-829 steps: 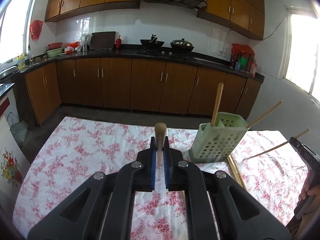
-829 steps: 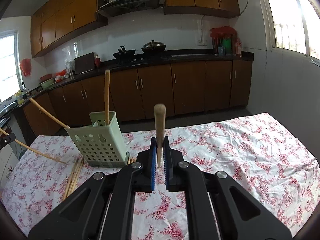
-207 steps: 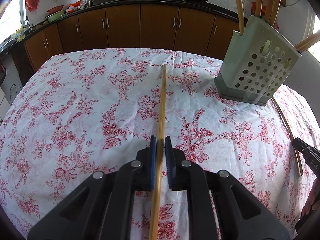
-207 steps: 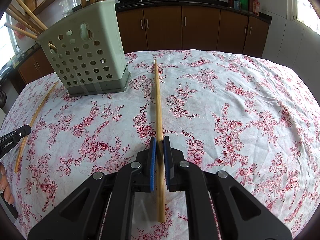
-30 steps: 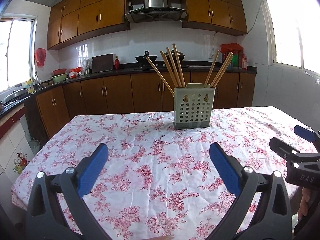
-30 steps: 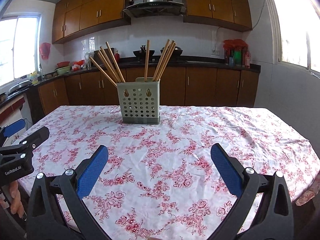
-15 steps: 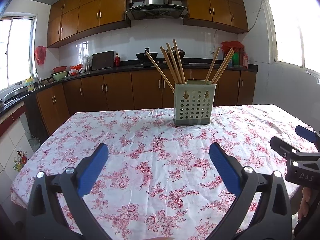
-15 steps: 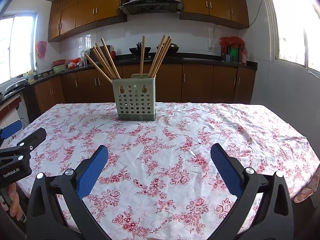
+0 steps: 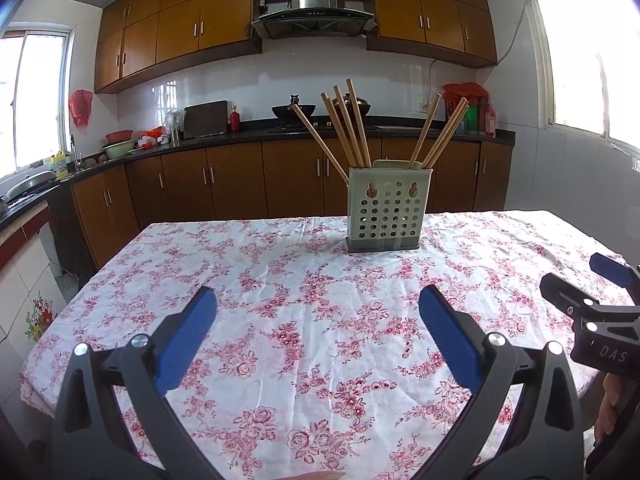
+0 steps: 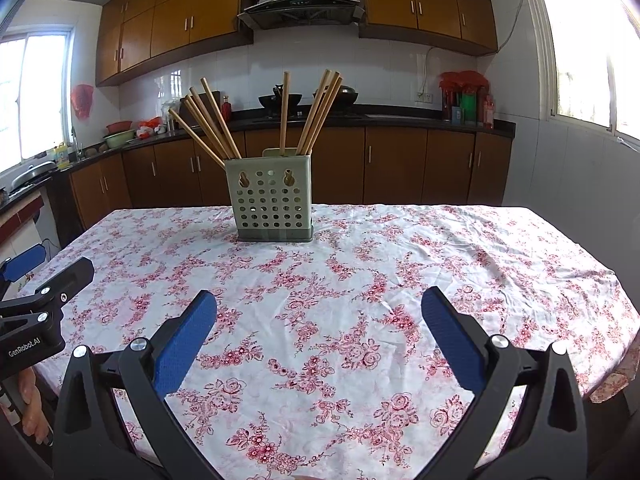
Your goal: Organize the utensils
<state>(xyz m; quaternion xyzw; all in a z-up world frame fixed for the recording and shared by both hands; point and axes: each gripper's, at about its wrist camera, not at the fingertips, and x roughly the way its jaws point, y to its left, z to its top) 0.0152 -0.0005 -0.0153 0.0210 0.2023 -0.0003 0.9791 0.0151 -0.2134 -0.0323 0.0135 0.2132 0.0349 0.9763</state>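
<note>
A pale green perforated utensil holder [image 9: 386, 209] stands upright on the floral tablecloth [image 9: 280, 320]; it also shows in the right wrist view [image 10: 270, 200]. Several wooden chopsticks [image 9: 348, 124] stand in it, fanned out left and right [image 10: 212, 120]. My left gripper [image 9: 318, 308] is wide open and empty, held above the near part of the table, well short of the holder. My right gripper [image 10: 319, 312] is also wide open and empty, at a similar distance. Each gripper shows at the edge of the other's view [image 9: 600, 312] [image 10: 36, 304].
The table's edges fall away at left and right [image 10: 616, 292]. Brown kitchen cabinets [image 9: 240, 184] and a dark counter with woks [image 9: 294, 110] lie behind the table. Windows are on both side walls.
Over the last second both grippers stayed wide open and drew slightly back and up from the holder. Much earlier each held a chopstick; now the chopsticks stand in the holder.
</note>
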